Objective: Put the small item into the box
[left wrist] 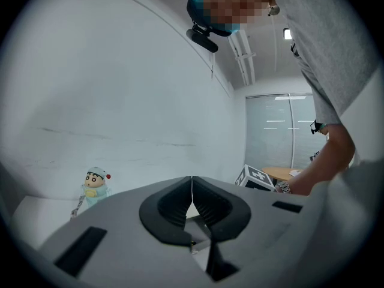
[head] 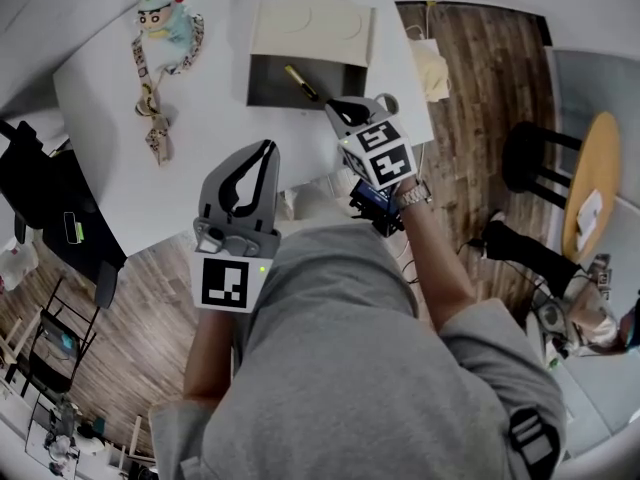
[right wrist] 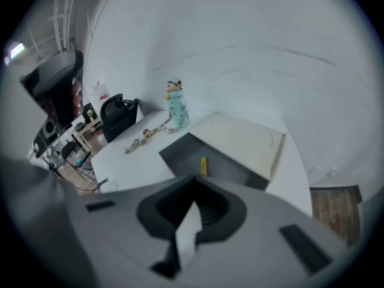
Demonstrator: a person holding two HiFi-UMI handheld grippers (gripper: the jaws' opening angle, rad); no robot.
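Observation:
An open box (head: 262,86) with a dark grey inside stands at the far side of the white table (head: 120,108), its cream lid (head: 310,26) folded back. A small yellow item (head: 300,81) lies inside the box, also visible in the right gripper view as the yellow item (right wrist: 203,165). My right gripper (head: 335,107) is shut and empty, its tips just off the box's near right corner. The left gripper (head: 267,147) hovers over the table's near edge, also shut with nothing in it. In the left gripper view the jaws of the left gripper (left wrist: 192,188) meet.
A cartoon doll (head: 165,18) with a patterned lanyard (head: 150,98) lies at the table's far left. A black chair (head: 45,203) stands left of the table. A black stool (head: 535,158) and a round wooden table (head: 592,183) are on the right. Cream cloth (head: 432,68) hangs off the table's right edge.

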